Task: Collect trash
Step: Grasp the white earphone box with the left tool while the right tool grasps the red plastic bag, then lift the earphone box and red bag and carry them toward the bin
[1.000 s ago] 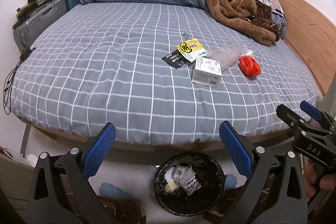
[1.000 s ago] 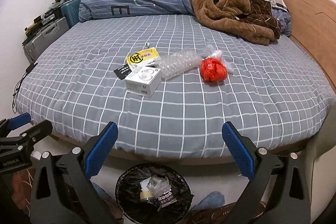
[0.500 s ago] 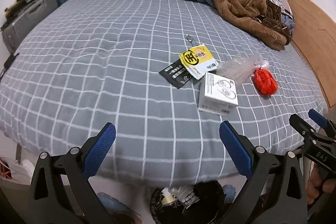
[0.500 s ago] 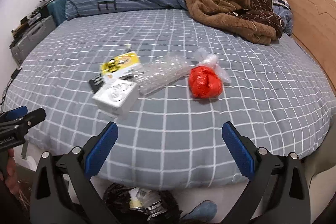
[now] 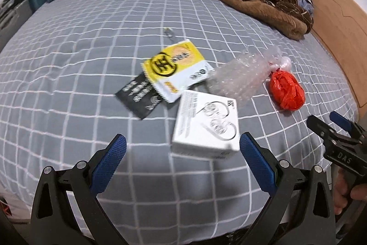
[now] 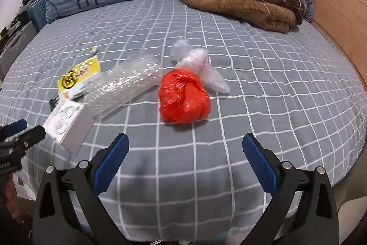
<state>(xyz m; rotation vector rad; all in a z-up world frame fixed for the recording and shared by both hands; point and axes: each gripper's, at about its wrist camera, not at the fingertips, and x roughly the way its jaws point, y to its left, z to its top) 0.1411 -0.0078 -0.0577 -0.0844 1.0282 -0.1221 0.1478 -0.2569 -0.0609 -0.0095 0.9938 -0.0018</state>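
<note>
Both jaws gape wide and empty: left gripper faces the white box mid-frame, right gripper the red bag.

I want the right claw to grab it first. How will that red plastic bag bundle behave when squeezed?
The red plastic bag bundle looks crumpled and knotted, so it will probably squash rather than resist. It seems light for its bulk. Its glossy film may slip, and the soft bed beneath could give way.
</note>
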